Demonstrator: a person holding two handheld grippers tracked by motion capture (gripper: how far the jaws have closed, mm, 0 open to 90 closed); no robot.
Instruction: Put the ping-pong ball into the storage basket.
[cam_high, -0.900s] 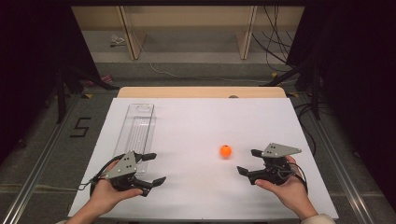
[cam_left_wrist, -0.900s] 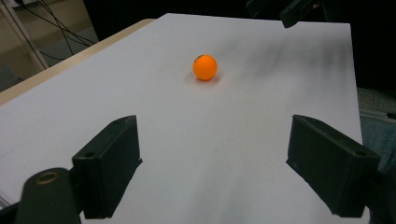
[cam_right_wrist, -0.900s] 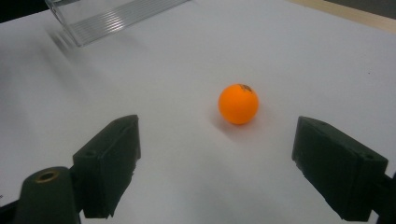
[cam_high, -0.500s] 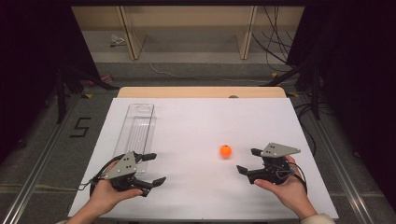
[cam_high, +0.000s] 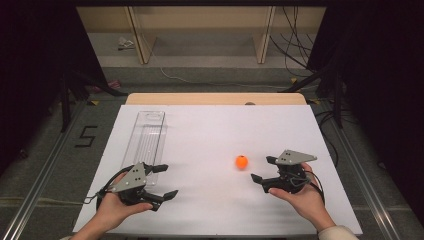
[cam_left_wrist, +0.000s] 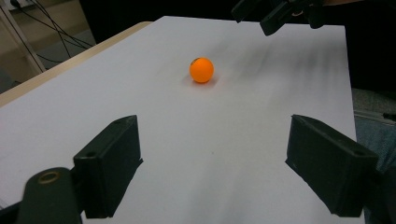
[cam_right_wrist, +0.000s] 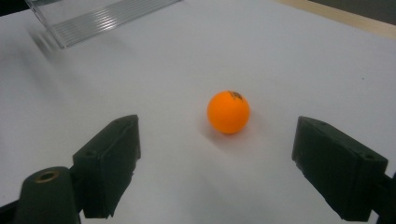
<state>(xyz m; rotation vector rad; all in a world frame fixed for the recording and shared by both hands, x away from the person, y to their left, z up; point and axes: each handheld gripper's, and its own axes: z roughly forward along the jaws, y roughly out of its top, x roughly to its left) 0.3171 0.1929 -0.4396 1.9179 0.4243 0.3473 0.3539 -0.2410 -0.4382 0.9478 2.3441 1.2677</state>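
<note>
- The right gripper (cam_high: 263, 170) rests low over the table in the person's right hand (cam_high: 300, 197), its jaws spread wide and holding nothing.
- Seen along those jaws in the right gripper view, the orange ball (cam_right_wrist: 228, 112) sits on the white tabletop (cam_right_wrist: 289, 60) just ahead of them, roughly centred between the pads and not yet touched by either.
- Taking the ball as the landmark: the right gripper is near it on the person's right side, and the left gripper (cam_high: 162, 181) is well apart from it on the other side, jaws likewise spread and empty.
- The clear ribbed tray (cam_high: 146, 140) lies beyond the left gripper, well apart from the ball and farther from the person than it; nothing can be seen inside it.
- The step in hand looks like the approach before a pick-up, with the right gripper lined up on the ball.
- The next move probably calls for sliding the open jaws forward until the ball sits between the pads, then closing gently; being round and likely light, it could roll away if one pad nudges it first.
</note>
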